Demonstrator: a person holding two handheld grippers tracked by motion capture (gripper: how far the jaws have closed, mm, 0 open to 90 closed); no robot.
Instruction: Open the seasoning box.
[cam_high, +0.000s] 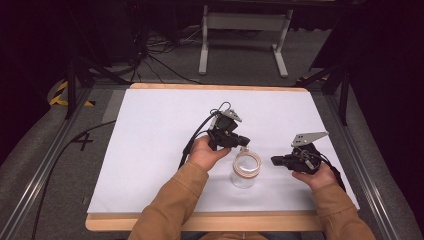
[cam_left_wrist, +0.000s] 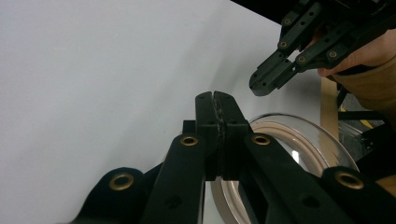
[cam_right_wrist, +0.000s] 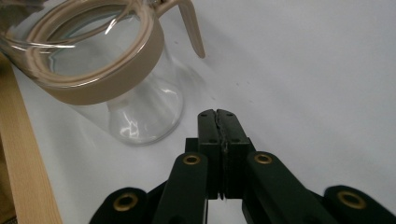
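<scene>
A clear glass jar with a tan band around its open mouth stands upright on the white sheet, near the front middle. My left gripper hovers just beyond the jar's far rim, jaws shut with nothing between them. In the left gripper view its tips sit above the jar. My right gripper is right of the jar and apart from it, pointing at it, also shut and empty. The right gripper view has the tips over bare sheet and the jar at upper left, a tan tab jutting from its band.
The white sheet covers a wooden tabletop whose edge runs along the front. Metal rails flank the table. Cables and a white stand are on the floor behind.
</scene>
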